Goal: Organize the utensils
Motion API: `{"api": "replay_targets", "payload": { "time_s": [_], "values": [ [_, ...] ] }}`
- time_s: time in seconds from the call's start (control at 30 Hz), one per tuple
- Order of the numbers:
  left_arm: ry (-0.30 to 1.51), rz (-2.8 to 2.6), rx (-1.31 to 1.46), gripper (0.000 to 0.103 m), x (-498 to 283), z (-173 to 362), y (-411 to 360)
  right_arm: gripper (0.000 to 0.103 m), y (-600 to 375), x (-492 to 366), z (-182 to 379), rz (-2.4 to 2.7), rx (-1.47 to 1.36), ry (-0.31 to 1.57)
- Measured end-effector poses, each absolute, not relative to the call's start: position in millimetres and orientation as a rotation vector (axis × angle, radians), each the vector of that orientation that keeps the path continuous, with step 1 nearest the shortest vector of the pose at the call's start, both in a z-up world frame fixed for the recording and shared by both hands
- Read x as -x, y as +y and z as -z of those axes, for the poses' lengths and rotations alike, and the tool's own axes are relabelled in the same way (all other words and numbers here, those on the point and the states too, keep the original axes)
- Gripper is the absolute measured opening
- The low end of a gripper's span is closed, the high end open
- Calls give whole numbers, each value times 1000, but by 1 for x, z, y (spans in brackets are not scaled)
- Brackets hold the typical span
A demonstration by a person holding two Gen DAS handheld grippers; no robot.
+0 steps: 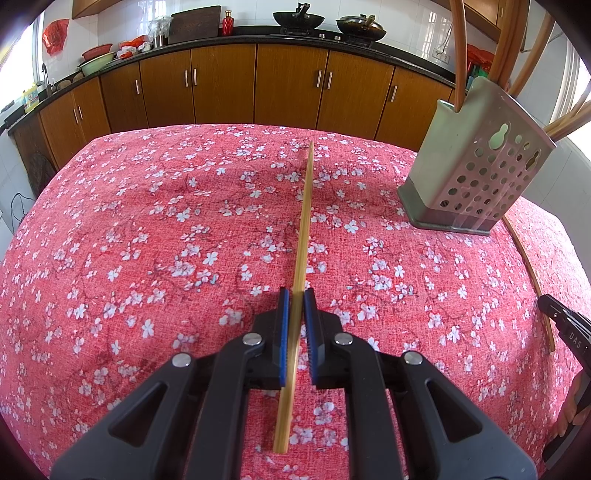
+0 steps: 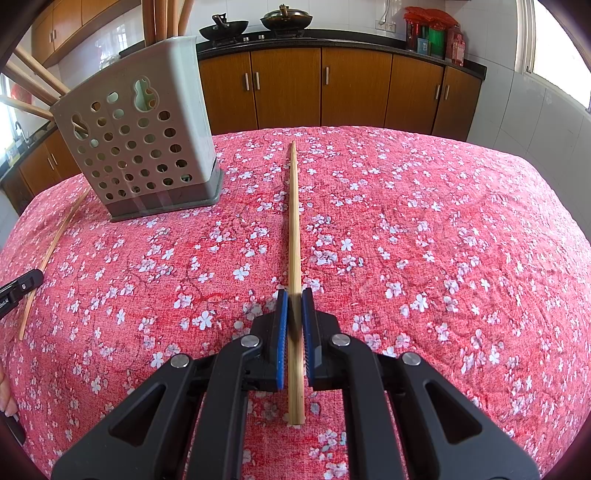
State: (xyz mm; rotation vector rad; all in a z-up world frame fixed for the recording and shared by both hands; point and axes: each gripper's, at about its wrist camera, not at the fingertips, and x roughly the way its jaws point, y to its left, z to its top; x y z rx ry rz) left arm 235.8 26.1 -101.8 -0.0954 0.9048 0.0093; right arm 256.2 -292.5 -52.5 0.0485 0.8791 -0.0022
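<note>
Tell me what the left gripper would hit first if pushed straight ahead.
Probably nothing on the tablecloth: the left gripper, shut on a chopstick, points past the utensil holder on its right toward the far cabinets. Depth is uncertain.

Red floral tablecloth (image 1: 147,229) covers the table. Behind the cloth, brown cabinets (image 1: 221,85) run wall to wall under a dark counter (image 1: 240,35). On the counter: two woks (image 1: 297,18) on the stove, a red bottle (image 1: 228,23) left of them, a dark board (image 1: 195,24) leaning against the tiles beside the bottle, basins (image 1: 96,61) further left, a tap (image 1: 45,72) at the far left end. Red bag (image 1: 54,35) hangs above the basins. Right end of the counter holds red and green containers (image 2: 436,37). Wall socket (image 2: 386,26) above the counter there
</note>
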Motion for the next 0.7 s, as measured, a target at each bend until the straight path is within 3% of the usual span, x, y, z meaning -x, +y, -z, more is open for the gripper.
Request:
{"api": "replay_targets", "payload": {
  "time_s": [0.7],
  "values": [
    [909, 0, 42, 12, -221, 101, 21, 9, -294, -244, 54, -18, -46, 881]
  ]
}}
